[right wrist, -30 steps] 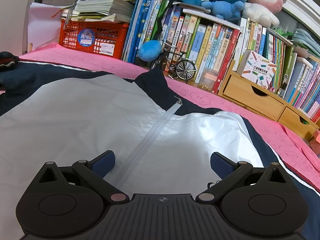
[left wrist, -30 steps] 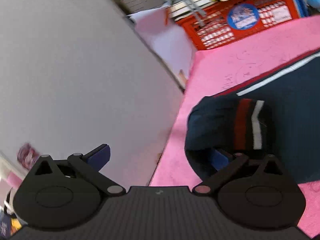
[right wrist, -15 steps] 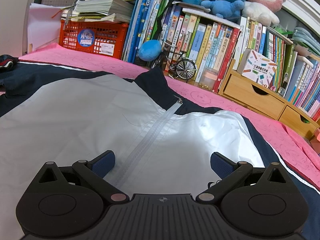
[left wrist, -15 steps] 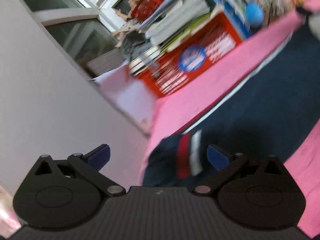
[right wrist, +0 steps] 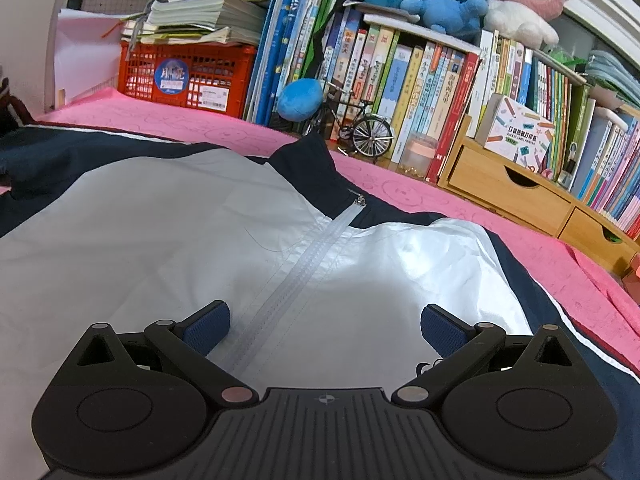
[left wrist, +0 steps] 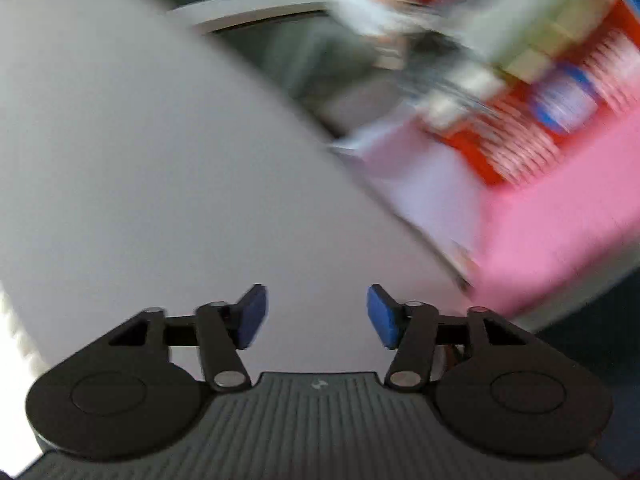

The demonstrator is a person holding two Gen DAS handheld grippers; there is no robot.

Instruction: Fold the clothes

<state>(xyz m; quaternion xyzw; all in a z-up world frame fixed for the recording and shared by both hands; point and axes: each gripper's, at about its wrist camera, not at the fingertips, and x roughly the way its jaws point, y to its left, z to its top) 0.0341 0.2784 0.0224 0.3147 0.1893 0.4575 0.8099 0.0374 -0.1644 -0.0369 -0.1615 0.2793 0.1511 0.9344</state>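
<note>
L wrist: view blurred. Left gripper point(left wrist: 317, 316) jaws apart, nothing between; faces grey wall, pink cloth point(left wrist: 560, 216) at 3 o'clock.

R wrist: right gripper point(right wrist: 324, 328) jaws wide, empty, over jacket point(right wrist: 200, 232). Jacket flat, zipped, sleeve out at 9 o'clock. No fold yet; all left.

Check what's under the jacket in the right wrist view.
A pink cloth shows around the jacket on its far and right sides, running under it. What lies beneath the jacket's middle is covered.
</note>
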